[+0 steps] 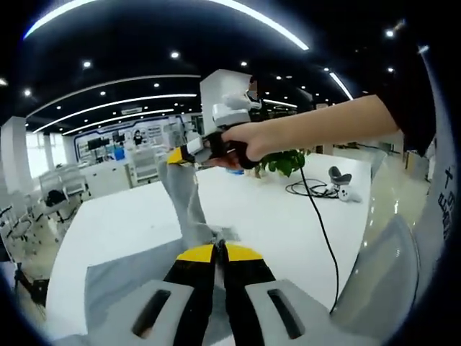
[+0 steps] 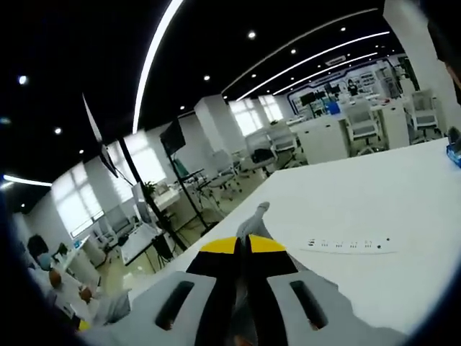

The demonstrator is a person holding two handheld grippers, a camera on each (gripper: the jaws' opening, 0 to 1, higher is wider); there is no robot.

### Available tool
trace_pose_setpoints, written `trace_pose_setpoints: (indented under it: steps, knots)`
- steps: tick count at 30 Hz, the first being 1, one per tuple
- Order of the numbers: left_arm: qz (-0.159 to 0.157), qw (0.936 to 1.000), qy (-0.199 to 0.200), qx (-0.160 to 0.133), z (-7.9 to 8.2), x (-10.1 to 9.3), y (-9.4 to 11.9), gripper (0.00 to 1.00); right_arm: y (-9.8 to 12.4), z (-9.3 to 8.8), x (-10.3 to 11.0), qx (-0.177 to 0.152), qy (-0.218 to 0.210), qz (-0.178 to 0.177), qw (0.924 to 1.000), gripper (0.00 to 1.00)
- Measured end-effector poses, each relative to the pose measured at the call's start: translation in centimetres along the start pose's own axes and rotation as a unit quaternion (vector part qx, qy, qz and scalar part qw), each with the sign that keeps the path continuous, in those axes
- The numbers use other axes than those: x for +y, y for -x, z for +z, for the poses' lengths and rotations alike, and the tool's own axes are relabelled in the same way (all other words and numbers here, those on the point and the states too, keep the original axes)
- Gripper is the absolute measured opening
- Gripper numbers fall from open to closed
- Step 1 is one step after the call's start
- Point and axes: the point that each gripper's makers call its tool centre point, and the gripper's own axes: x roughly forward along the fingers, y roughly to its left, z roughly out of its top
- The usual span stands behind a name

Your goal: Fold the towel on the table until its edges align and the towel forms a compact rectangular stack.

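The grey towel is held stretched above the white counter, pinched by the left hand-held gripper and right hand-held gripper; uneven tension could pull a corner free, misaligning edges.

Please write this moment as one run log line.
left tool: shut on towel | right tool: shut on towel | towel: lifted, stretched | table
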Motion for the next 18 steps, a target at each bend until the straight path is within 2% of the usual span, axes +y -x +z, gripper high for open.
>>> trace_pose_setpoints:
  steps: [4, 7, 18]
  knots:
    - [0.02, 0.9998, 0.008, -0.003, -0.3, 1.6, 0.8, 0.03, -1.0, 0.3, 0.7, -0.003, 0.0, 0.004, 1.0, 0.01]
    - [0.035, 0.9993, 0.01, -0.003, -0.5, 2.9, 1.4, 0.03, -2.0, 0.5, 1.8, -0.003, -0.005, 0.022, 0.9997, 0.01]
    - [0.085, 0.9959, 0.028, -0.006, -1.5, 6.8, 3.8, 0.03, -4.6, 0.3, 4.3, 0.006, 0.013, 0.043, 0.999, 0.01]
